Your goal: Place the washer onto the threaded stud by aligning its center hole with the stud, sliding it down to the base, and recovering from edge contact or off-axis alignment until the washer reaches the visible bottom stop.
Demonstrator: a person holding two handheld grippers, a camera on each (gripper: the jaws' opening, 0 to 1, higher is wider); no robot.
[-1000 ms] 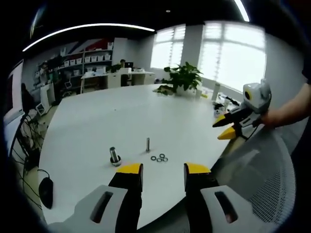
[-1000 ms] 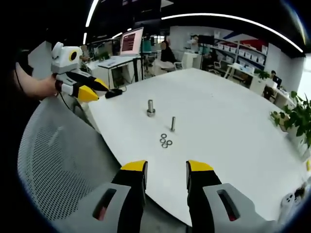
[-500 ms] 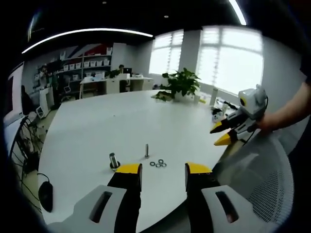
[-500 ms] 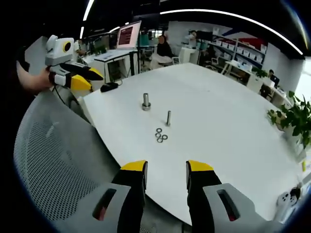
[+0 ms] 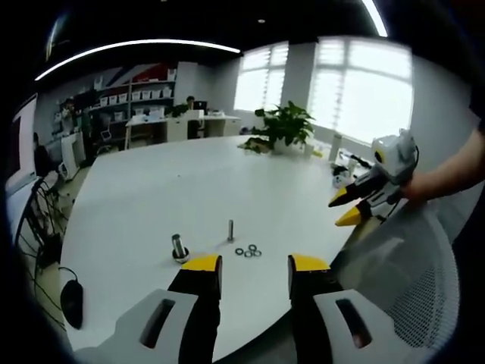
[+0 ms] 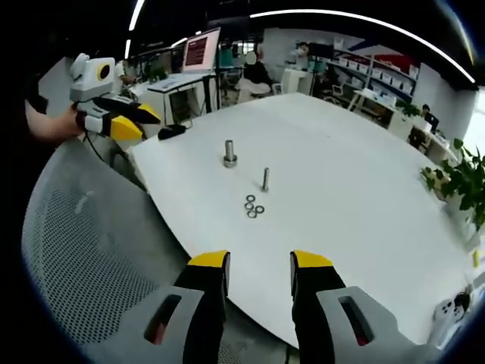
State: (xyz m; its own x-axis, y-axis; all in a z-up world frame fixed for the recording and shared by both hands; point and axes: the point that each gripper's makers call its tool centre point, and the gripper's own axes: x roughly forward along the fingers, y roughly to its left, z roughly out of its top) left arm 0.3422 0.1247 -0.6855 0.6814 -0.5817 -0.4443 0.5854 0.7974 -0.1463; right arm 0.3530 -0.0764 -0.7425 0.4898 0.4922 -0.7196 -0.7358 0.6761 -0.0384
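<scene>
A thin threaded stud [image 5: 230, 230] [image 6: 265, 179] stands upright on the white table [image 5: 151, 197] [image 6: 364, 197]. Three small dark washers [image 5: 248, 250] [image 6: 253, 207] lie flat in a cluster beside it. A thicker bolt with a flanged base [image 5: 179, 247] [image 6: 229, 152] stands a little apart. My left gripper [image 5: 252, 264] hovers open off the table's near edge, nothing between its jaws. My right gripper [image 6: 260, 262] is also open and empty, back from the table edge. Each gripper appears in the other's view, held by a hand: the right gripper [image 5: 350, 206] and the left gripper [image 6: 132, 120].
A grey mesh chair back [image 5: 409, 280] [image 6: 91, 258] sits close between the grippers and the table. A black mouse [image 5: 71, 301] [image 6: 172, 131] lies near the table edge. A potted plant [image 5: 284, 125] [image 6: 462, 186] stands at the far side; desks, shelves and seated people lie beyond.
Both views shifted slightly as the hands moved; the stud, bolt and washers stay where they were on the table. Both grippers remain open.
</scene>
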